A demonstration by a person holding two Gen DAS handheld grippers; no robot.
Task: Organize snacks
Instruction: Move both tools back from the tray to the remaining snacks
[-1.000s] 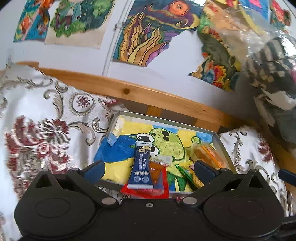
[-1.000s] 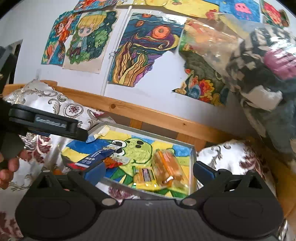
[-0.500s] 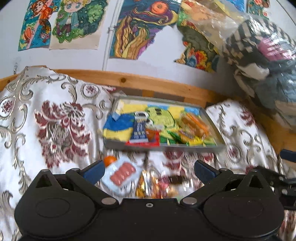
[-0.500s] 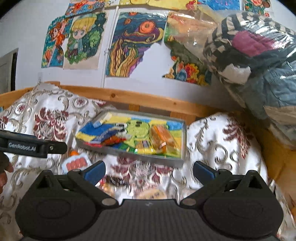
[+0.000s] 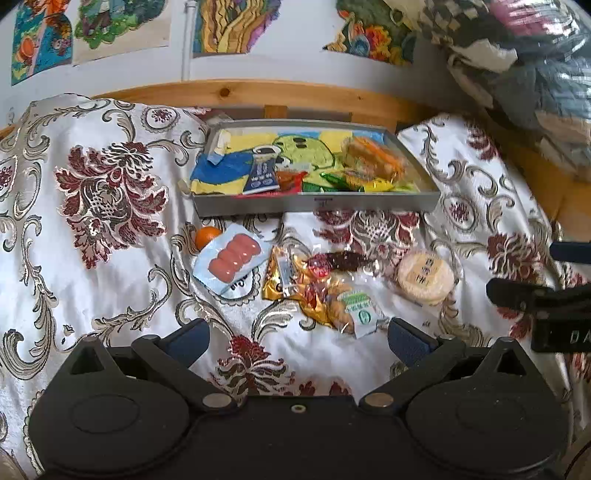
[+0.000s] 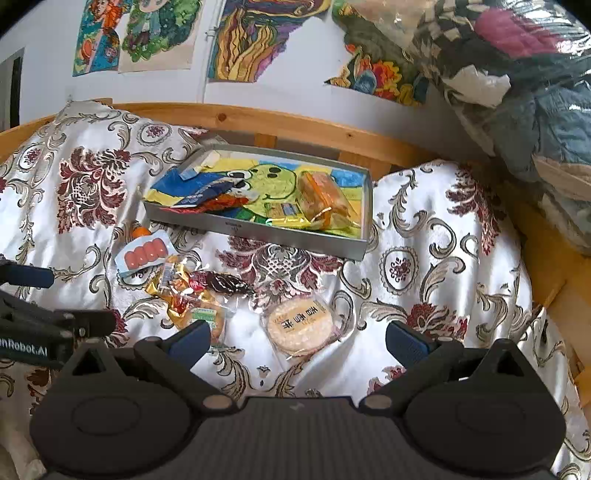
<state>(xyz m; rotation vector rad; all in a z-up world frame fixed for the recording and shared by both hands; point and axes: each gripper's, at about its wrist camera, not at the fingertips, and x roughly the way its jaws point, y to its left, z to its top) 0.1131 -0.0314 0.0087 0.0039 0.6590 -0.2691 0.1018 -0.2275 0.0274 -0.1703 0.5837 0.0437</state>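
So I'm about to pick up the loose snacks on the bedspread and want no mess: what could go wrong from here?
1. The gold-wrapped snacks overlap the dark candy and the small cake pack; a grab there may lift several or drop one.
2. The round rice cracker lies flat on soft, slippery-looking bedspread; fingers could crack it or pinch fabric.
3. The grey tray sits on uneven bedding and might tip when nudged.

This is a home bedroom: a shiny white bedspread with dark red floral and silver scroll patterns [image 5: 110, 229] fills the lower frame, a pale wooden bed rail [image 5: 295, 94] crosses above it, hand-coloured children's drawings [image 6: 136, 33] hang on the white wall, and clear plastic bags of folded clothing [image 6: 517, 74] pile up at upper right.
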